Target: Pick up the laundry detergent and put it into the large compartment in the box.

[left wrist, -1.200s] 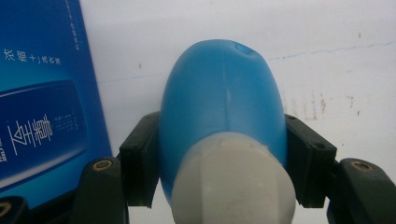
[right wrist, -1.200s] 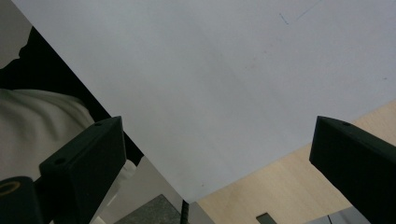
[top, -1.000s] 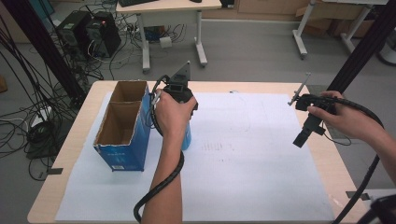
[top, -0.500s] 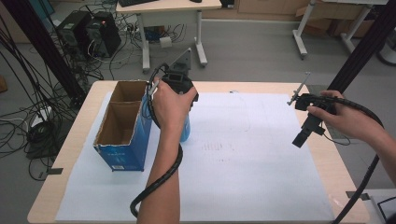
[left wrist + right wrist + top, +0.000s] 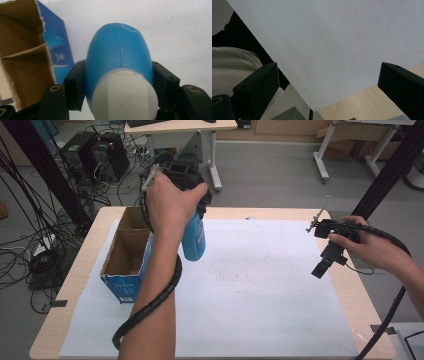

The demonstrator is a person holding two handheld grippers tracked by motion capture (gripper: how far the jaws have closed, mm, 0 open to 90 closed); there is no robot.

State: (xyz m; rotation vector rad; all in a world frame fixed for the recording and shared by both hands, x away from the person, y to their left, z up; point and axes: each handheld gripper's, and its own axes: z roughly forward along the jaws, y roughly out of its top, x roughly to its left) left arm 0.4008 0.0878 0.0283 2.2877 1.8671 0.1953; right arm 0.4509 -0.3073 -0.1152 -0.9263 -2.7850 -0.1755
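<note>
We pinch the blue bottle [image 5: 118,52] by its white-capped end in our left gripper [image 5: 117,82], hanging upright beside the open box [image 5: 127,252], while our right gripper [image 5: 329,82] hovers spread, well apart.

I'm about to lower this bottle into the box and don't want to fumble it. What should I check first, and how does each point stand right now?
1. Grip: the left gripper has its jaws closed on both sides of the blue bottle, just below the white cap. Ok.
2. Bottle clear of the table: it hangs above the white paper. Ok.
3. Cardboard box open at the top, with an inner divider. Ok.
4. Bottle over a compartment: it hangs beside the box, not above it. Not ok.
5. Compartment room: contents partly hidden. Cannot tell.
6. Right gripper out of the way, jaws open, far from the box. Ok.
</note>
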